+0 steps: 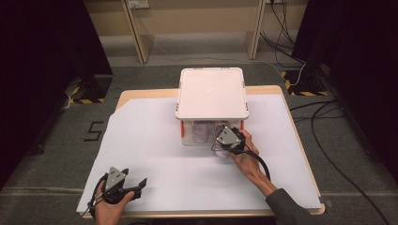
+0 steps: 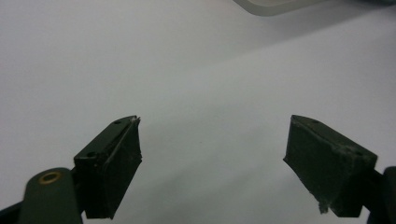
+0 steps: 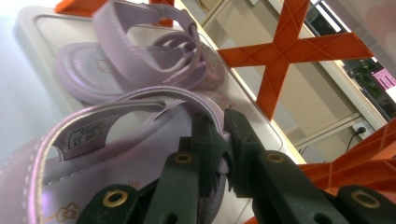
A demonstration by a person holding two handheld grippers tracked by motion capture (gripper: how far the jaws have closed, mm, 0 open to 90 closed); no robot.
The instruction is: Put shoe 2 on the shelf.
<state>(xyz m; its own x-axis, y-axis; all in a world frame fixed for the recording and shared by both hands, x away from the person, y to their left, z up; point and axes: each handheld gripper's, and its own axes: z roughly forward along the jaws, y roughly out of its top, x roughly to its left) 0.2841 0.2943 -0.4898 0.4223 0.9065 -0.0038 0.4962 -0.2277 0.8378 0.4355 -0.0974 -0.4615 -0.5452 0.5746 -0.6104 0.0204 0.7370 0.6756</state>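
Between my right claw's jaws, clenched nearly together, sits the strap of the nearer lilac sandal, which lies half out of the open front of the clear storage box with its sole running from the claw back into the box toward the second sandal. My right hand is the one at the box, so I judge any pull should come straight toward me along that sole, while my left claw hangs released and empty, well apart over the near-left corner. Around both spreads white paper over the wooden worktop, then grey floor with cables and dark curtains.
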